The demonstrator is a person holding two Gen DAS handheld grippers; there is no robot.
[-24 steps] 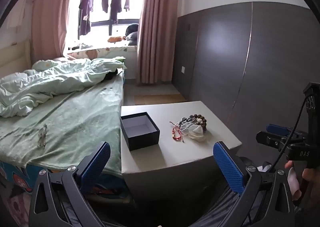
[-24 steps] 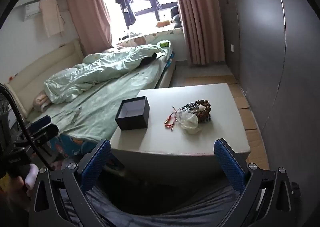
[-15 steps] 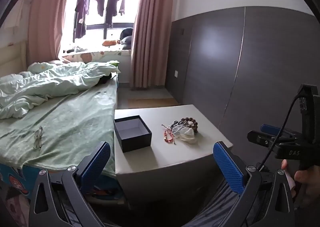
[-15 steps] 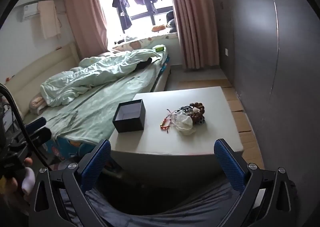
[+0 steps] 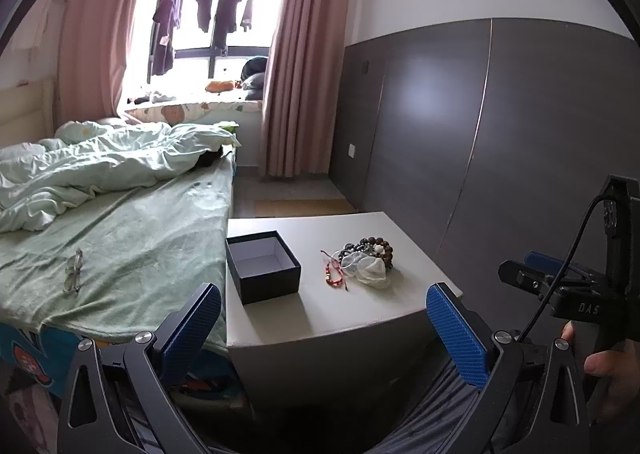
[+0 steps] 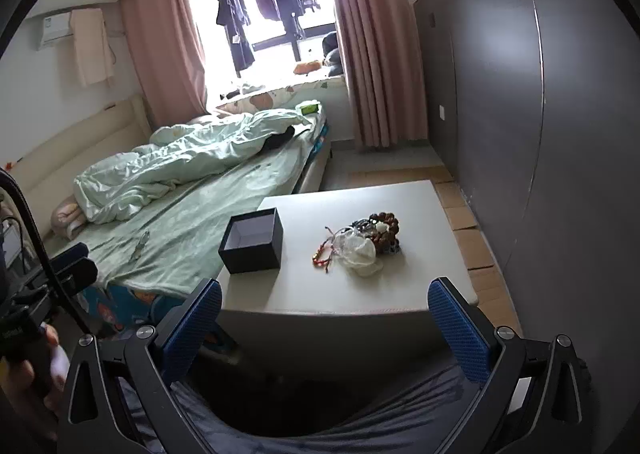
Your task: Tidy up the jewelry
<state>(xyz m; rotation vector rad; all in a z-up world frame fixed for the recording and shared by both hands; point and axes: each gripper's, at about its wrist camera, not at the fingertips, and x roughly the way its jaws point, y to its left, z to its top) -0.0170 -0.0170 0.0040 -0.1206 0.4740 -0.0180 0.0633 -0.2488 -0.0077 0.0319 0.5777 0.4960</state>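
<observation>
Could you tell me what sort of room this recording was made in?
Most likely a home bedroom: an unmade bed with a rumpled pale green duvet, pink curtains at a window where clothes hang to dry, and a low white table beside the bed carrying jewelry and an open box.

Both wrist views face the table (image 5: pixel 360 310) from well back.

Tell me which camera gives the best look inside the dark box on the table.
The left wrist view. It looks down into the open box, showing its pale floor and inner walls, with nothing visible inside. The right wrist view shows the box from a flatter angle, so its near wall hides part of the floor.
</observation>
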